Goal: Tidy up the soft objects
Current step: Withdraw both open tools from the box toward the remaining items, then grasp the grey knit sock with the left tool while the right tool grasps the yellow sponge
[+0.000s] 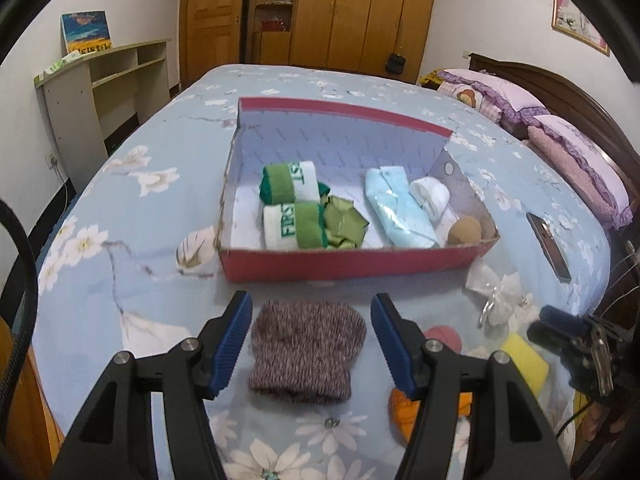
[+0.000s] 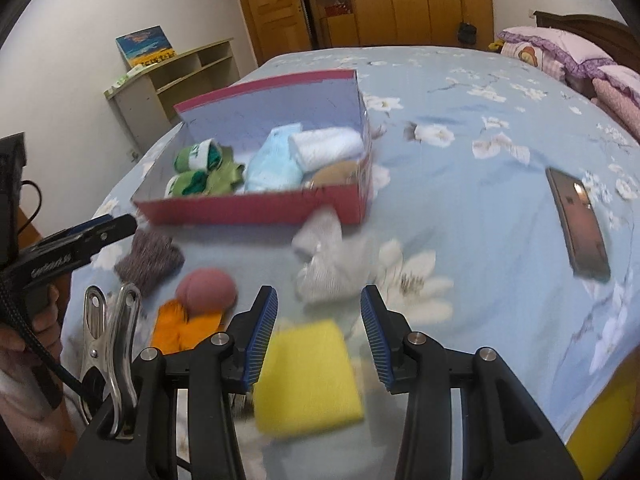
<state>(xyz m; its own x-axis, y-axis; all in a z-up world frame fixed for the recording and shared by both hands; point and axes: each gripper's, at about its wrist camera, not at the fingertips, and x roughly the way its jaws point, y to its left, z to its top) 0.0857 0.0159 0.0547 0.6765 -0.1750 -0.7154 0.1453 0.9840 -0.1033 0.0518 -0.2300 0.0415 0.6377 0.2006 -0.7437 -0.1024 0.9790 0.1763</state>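
The left claw (image 1: 311, 344) is standing wide and empty astride the knitted purple cloth (image 1: 306, 354) lying on the bed (image 1: 132, 216), its long axis running toward the red box (image 1: 344, 266) just beyond, while the right claw (image 2: 319, 334) is gaping empty over the yellow sponge (image 2: 308, 376)

A phone (image 2: 579, 225) lies flat on the flowered blue bed (image 1: 160, 152), well apart from the pillows (image 1: 576, 152) at the dark headboard (image 1: 560, 88). Against the wall stands a pale shelf unit (image 1: 108, 84) with a painting (image 1: 86, 31) on top, and behind the bed a wooden wardrobe (image 1: 360, 12).
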